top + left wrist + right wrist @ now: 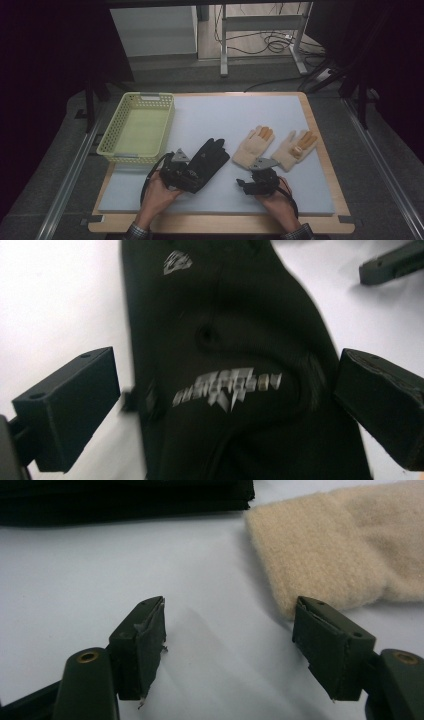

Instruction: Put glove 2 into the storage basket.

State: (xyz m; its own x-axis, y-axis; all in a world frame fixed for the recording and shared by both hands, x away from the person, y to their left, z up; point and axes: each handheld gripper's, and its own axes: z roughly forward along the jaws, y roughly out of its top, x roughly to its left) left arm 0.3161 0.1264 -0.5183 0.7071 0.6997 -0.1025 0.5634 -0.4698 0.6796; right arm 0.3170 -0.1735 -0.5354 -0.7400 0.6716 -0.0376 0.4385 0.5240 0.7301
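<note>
A black glove [210, 155] with silver print lies on the white mat, fingers pointing away from me. My left gripper [192, 177] is at its cuff. In the left gripper view the jaws stand wide apart, with the glove [225, 315] lying between them and the left gripper [227, 365] open around it. The picture there is blurred. Two beige gloves with orange fingertips [253, 145] [295, 149] lie to the right. My right gripper [245, 186] rests low over the mat near the nearer beige cuff [325, 545]. The right gripper [230, 620] is open with nothing between its pads.
A pale yellow basket [150, 97] stands at the mat's back left. The white mat [240, 115] covers a wooden table. Beyond the table are a metal frame and loose cables on the floor. One jaw of the other gripper [395, 262] shows far off in the left gripper view.
</note>
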